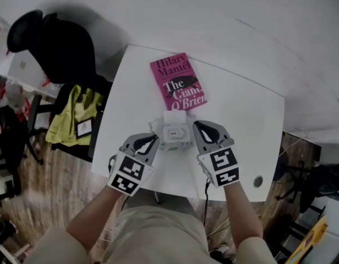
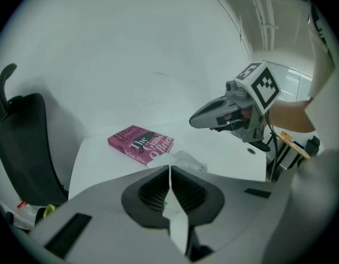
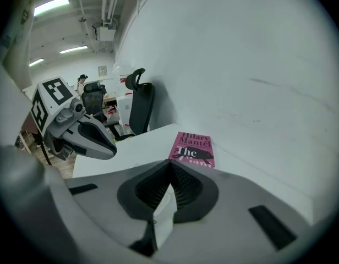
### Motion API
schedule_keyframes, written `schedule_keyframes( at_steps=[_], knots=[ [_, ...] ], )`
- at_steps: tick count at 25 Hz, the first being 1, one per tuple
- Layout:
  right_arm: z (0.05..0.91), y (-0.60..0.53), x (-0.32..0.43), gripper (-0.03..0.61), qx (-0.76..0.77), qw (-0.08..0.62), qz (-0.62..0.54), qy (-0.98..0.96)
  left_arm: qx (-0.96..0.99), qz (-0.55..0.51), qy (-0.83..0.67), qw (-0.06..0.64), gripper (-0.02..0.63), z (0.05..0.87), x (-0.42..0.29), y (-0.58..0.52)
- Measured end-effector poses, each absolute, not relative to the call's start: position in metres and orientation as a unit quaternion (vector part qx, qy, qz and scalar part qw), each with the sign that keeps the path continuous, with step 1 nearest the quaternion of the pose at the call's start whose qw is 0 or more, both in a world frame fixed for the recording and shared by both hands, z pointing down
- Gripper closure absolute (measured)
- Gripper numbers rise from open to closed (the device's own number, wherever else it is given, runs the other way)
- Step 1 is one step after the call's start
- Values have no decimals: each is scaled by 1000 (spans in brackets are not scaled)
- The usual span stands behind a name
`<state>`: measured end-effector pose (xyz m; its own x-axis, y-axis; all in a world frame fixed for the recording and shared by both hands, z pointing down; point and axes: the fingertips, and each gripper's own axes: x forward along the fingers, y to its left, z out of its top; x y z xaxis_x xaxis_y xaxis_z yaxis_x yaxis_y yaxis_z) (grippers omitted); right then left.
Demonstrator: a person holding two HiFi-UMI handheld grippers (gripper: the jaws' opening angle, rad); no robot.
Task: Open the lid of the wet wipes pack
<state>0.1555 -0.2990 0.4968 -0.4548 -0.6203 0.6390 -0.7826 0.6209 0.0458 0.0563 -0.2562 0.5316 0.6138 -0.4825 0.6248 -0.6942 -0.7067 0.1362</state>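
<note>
The wet wipes pack [image 1: 175, 134] is white, with a plastic lid on its upper face, and it hangs just above the white table [image 1: 246, 125] between both grippers. My left gripper [image 1: 153, 141] is shut on the pack's left edge. In the left gripper view its jaws [image 2: 169, 172] pinch a thin white strip of the pack [image 2: 187, 161]. My right gripper [image 1: 196, 130] is shut on the pack's right edge, and white wrapper shows between its closed jaws [image 3: 170, 169]. Whether the lid is raised I cannot tell. Each gripper shows in the other's view: the right gripper [image 2: 200, 120] and the left gripper [image 3: 106, 147].
A pink paperback book [image 1: 178, 82] lies on the table just beyond the pack. A black office chair [image 1: 54, 43] stands at the table's far left, with a yellow-green garment [image 1: 73, 114] draped beside it. A cable hole [image 1: 258, 181] sits near the table's front right corner.
</note>
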Motion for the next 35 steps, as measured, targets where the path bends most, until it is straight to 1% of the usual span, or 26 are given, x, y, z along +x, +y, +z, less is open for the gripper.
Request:
schedule_keyframes(
  at_steps=[11,16,18,24,28,31,35],
  knots=[
    [368,-272,155,555,464,227,71,-853,901,229,-355,97,584,411,50,-277],
    [318,-258,161,555,490,184,55,-850,912,186,-360,67,584,356,51,-270],
    [301,-251,163,555,492,177,48,-851,916,168,-360,53,584,337,51,-268],
    [251,-223,162,555,506,155,4,-849,927,105,-357,53,584,283,46,-260],
    [230,-208,165,555,526,125,-7,-841,929,71,-360,52,584,250,36,-252],
    [222,-195,169,555,536,110,-5,-837,929,72,-362,31,584,240,32,-242],
    [204,-179,174,555,557,66,-13,-828,927,82,-366,13,584,238,27,-230]
  ],
)
